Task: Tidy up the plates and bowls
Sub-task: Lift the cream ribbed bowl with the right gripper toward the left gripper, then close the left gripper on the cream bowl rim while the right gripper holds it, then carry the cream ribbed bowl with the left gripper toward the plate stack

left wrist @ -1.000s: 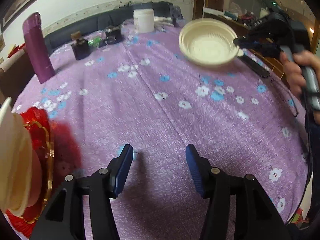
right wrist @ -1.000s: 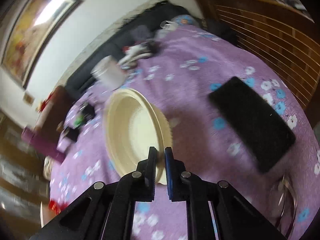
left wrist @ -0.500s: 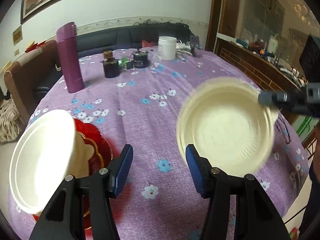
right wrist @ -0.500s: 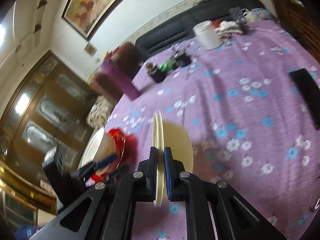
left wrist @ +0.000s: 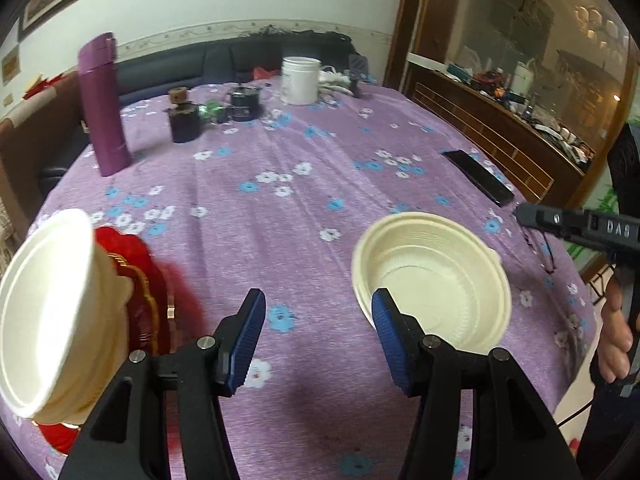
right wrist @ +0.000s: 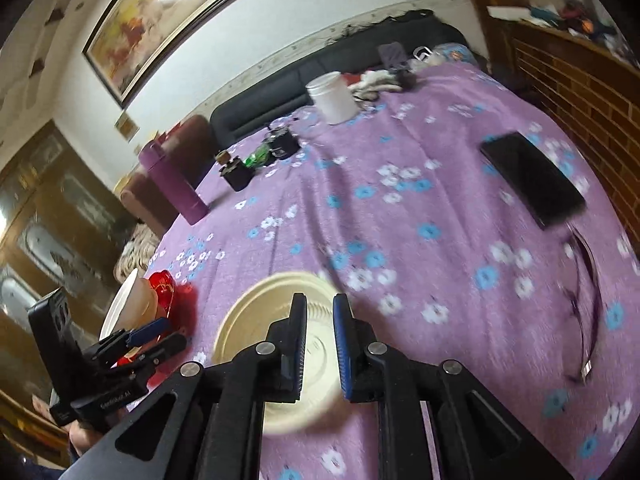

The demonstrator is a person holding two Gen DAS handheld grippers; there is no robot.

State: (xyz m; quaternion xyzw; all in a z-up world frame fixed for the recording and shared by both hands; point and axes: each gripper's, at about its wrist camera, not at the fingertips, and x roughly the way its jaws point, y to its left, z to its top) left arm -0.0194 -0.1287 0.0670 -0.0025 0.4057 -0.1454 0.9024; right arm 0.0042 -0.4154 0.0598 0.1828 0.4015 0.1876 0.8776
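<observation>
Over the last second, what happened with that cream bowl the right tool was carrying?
The right gripper carried the cream bowl across the purple tablecloth, set it down near the front and opened, letting go. The left gripper stayed open and empty; the white bowl stayed tilted on the red plate.

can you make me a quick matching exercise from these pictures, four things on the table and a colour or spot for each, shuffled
Things:
1. flask
2. jar
3. phone
4. cream bowl

Descriptions:
A. black, flat by the right edge of the table
B. nearest, just beyond the left gripper's right finger
C. purple, standing upright at far left
D. white, at the far end near the sofa

Pairs: 1-C, 2-D, 3-A, 4-B
</observation>
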